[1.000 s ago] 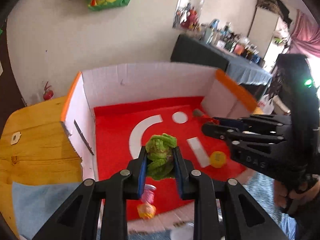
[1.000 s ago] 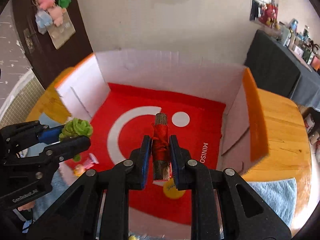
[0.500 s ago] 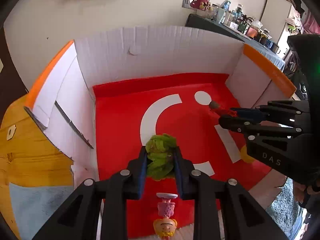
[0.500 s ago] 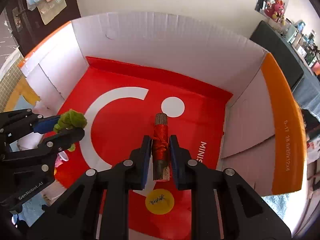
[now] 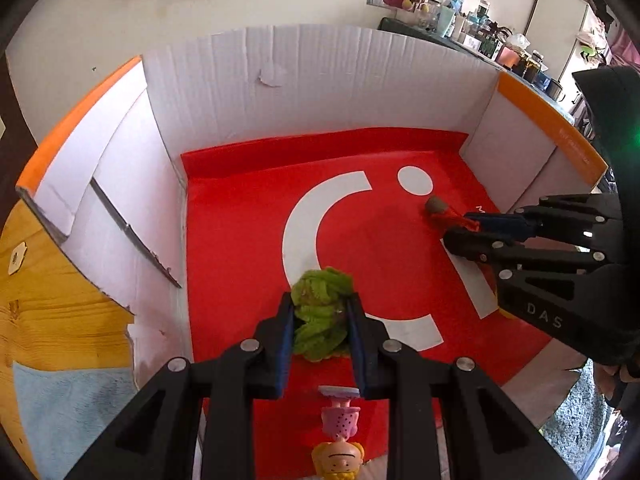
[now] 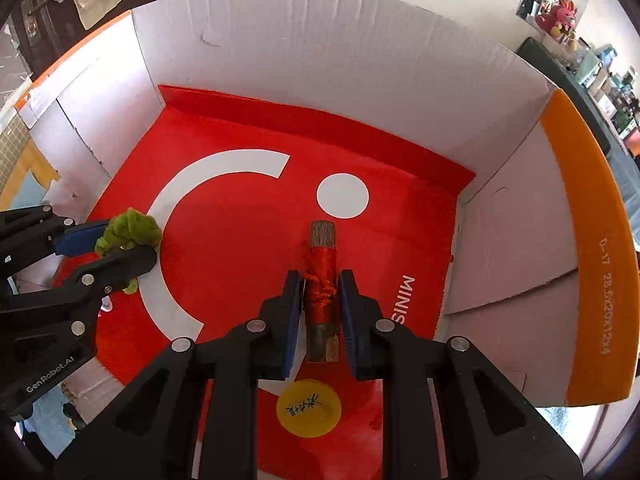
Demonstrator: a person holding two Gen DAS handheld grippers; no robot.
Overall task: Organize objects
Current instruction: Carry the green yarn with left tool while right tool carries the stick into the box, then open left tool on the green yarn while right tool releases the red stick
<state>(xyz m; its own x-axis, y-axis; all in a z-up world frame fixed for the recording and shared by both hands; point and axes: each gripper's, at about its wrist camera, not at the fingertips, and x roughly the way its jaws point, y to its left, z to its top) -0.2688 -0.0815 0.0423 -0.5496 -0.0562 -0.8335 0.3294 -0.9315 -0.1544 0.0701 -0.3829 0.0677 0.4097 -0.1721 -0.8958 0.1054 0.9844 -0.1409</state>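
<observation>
A big open cardboard box (image 6: 360, 64) with white corrugated walls, orange flap edges and a red printed sheet (image 6: 248, 240) lining its floor fills both views; it sits on a yellow wooden table (image 5: 48, 292). Both hand-held tools hang inside the box opening, above the red floor.

The right gripper (image 6: 319, 280) is clamped on a short brown wooden stick wrapped in red thread (image 6: 321, 276). The stick's long axis runs straight ahead along the fingers, its bare far end pointing toward the white dot on the sheet and the back wall. It hangs over the right half of the floor, near the right wall.

The left gripper (image 5: 320, 308) is squeezed shut on a fuzzy green yarn pompom (image 5: 320, 312), which bulges above and below the pads. It hangs over the left-centre of the floor, beside the white arc, with the left wall nearer to it. The two loads are well apart, so each can probably go straight down without crossing the other.

Nearer the front edge lie two small pieces: a flat yellow round disc with black writing (image 6: 309, 407), just beneath the right fingers, and a little doll with a pink dress and yellow hair (image 5: 339, 432), just beneath the left ones. Judging by this, each drop should land ahead of these.
</observation>
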